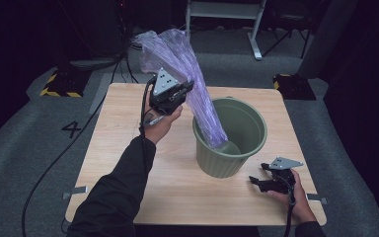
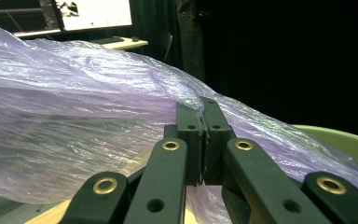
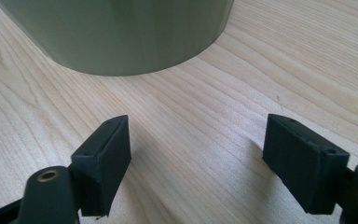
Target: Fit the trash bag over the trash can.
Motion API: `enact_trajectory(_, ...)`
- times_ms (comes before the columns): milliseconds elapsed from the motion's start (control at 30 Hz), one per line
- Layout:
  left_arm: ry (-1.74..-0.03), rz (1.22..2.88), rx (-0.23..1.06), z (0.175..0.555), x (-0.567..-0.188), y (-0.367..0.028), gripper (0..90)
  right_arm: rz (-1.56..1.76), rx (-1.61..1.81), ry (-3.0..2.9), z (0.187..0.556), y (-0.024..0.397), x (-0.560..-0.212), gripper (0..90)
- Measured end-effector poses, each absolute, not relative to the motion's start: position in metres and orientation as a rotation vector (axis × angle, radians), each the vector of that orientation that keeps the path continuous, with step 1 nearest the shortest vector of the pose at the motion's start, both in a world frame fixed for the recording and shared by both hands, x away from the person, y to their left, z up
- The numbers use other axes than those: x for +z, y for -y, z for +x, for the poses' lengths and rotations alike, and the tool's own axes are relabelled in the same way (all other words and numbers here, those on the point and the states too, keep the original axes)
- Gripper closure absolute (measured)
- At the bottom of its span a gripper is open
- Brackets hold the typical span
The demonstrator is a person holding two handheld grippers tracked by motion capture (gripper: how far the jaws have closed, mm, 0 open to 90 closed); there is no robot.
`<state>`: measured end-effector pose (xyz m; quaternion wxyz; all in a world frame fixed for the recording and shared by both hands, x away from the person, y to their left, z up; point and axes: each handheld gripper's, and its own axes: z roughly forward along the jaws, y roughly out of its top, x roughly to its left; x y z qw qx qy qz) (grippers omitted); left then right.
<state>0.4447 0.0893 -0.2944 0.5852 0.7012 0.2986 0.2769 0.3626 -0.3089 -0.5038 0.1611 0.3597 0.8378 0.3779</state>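
A thin purple plastic bag [image 1: 187, 69] stretches from high at the back left down into the green bucket [image 1: 250, 148], its lower end lying inside. My left gripper [image 1: 186, 89] is raised beside the bucket's left rim and shut on the bag. In the left gripper view the jaws pinch a fold of the bag [image 2: 74, 121] at my left gripper's [image 2: 203, 109] tips, with the bucket rim [image 2: 349, 142] beyond. My right gripper [image 1: 257, 181] rests on the table right of the bucket's foot, open and holding nothing. In the right gripper view my right gripper [image 3: 198, 149] faces the bucket's wall [image 3: 121, 32].
The wooden table [image 1: 128, 148] stands on a grey carpet. A white-framed stand [image 1: 224, 15] and cables lie on the floor behind. A yellow and black striped block [image 1: 59, 86] sits at the back left.
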Motion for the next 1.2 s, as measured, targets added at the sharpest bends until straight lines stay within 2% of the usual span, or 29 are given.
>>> enact_trajectory(267,-0.669,1.651,0.625,0.438,-0.306,-0.078,88.3,1.048,1.107,-2.379,0.363,0.314,-0.502,26.8)
enact_trajectory(433,-0.642,1.660,0.622,0.431,-0.312,-0.073,88.3,1.099,1.156,-2.290,0.359,0.331,-0.488,28.1)
enact_trajectory(700,-0.612,1.687,0.643,0.422,-0.321,-0.065,88.3,1.057,1.341,-2.068,0.339,0.356,-0.426,29.3)
enact_trajectory(900,-0.664,1.672,0.693,0.435,-0.317,-0.062,88.4,0.927,1.376,-2.038,0.329,0.342,-0.378,29.5)
enact_trajectory(1200,-0.716,1.667,0.743,0.450,-0.311,-0.054,88.4,0.835,1.403,-2.063,0.335,0.320,-0.343,29.5)
